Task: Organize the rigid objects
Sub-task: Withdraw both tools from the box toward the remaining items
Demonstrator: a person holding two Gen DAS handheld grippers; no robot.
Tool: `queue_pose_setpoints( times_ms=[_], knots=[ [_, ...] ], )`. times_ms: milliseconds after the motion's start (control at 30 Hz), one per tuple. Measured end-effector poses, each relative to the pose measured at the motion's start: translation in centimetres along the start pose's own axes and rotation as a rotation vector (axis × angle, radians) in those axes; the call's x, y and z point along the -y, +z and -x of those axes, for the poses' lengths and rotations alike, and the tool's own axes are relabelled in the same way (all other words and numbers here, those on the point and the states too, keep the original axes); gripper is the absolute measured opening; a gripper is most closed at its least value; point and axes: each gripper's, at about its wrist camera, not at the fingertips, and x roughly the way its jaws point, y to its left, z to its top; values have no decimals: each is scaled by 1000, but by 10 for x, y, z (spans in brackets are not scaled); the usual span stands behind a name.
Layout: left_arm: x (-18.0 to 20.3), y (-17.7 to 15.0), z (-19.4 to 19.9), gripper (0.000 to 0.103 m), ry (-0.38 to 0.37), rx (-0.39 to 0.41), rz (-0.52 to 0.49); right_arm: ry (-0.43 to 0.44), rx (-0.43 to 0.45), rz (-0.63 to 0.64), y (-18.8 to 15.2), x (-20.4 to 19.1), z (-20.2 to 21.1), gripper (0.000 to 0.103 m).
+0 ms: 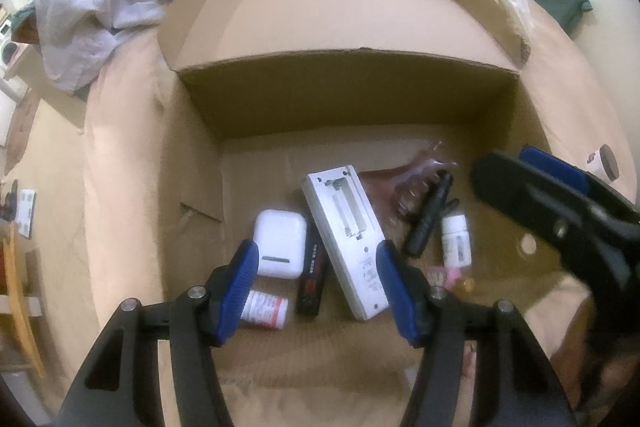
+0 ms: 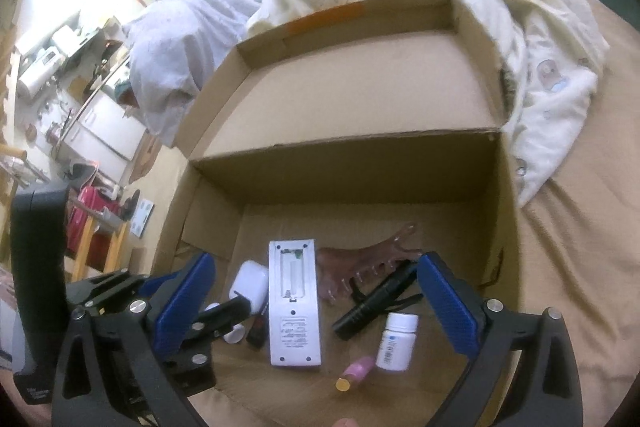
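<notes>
While both the left gripper (image 1: 316,267) and right gripper (image 2: 316,287) hover spread and empty, the white remote control (image 1: 346,239), rigid, light and smooth, in the cardboard box (image 1: 192,187), seems best grasped across its long sides.

Both the left tongs (image 1: 316,261) and the right tongs (image 2: 316,279) hang spread wide, gripping nothing.

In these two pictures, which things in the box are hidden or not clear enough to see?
- Pill bottle with red label: left wrist view, partly behind the left claw.
- Pink small bottle: left wrist view, mostly hidden by that claw's right finger; clearer in the right wrist view.
- Remote: printed text too small in both views.
- Black stick: right wrist view, partly covered by the remote and left claw.
</notes>
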Motion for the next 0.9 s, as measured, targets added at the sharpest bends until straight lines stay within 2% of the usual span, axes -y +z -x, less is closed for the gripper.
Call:
queue_pose_setpoints(
  times_ms=[367, 533, 733, 900],
  knots=[
    [-21, -32, 32, 58, -5, 27, 56, -18, 35, -5, -19, 1, 41, 103],
    [-22, -53, 40, 59, 12, 25, 45, -20, 12, 7, -40, -3, 54, 103],
    [-23, -80, 48, 83, 23, 39, 39, -33, 2, 24, -63, -5, 70, 103],
    [-29, -102, 43, 87, 6, 11, 60, -37, -19, -13, -84, 1, 76, 103]
  ],
)
